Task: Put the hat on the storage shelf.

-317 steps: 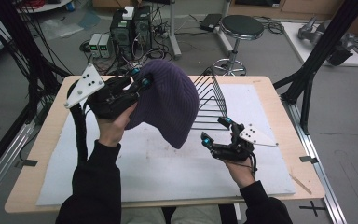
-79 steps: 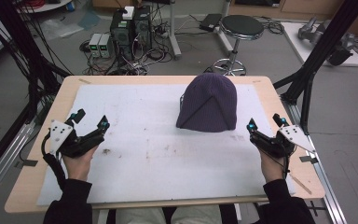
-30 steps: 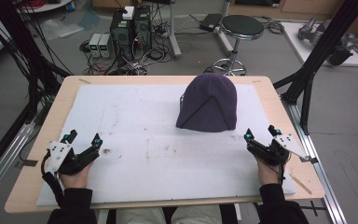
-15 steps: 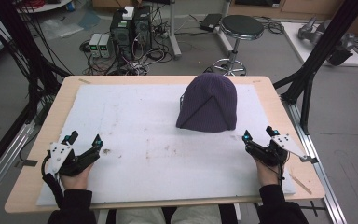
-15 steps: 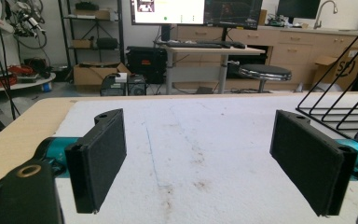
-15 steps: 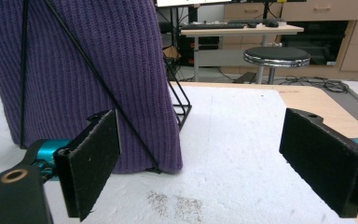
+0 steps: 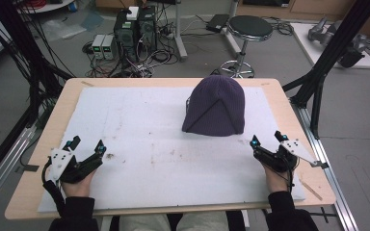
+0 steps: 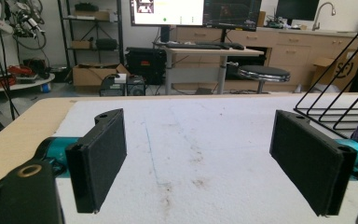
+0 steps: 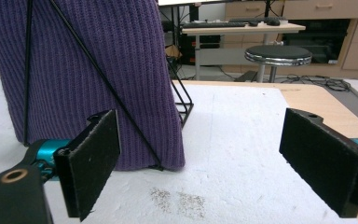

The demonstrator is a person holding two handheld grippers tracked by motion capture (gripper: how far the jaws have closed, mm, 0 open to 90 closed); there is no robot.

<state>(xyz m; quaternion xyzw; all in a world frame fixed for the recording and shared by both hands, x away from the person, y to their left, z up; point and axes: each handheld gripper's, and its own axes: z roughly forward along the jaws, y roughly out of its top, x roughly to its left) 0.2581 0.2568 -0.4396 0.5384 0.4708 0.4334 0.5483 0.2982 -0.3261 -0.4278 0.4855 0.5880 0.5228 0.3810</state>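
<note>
The left tongs [image 7: 86,147] have drawn back to the desk's [image 7: 67,96] near-left corner, jaws wide and empty, well apart from the purple beanie [image 7: 215,106]. The beanie sits draped over the wire rack [image 9: 179,100], released. The right tongs [image 7: 266,140], near its front right, gape empty too; the draping looks finished.

Your hat [image 7: 215,107] is ribbed purple knit cloth over a thin black wire rack [image 9: 179,100]; your pads [image 9: 91,161] are matt black, the mat [image 7: 149,139] rough stained white foam, the table [image 7: 67,98] smooth wood.
</note>
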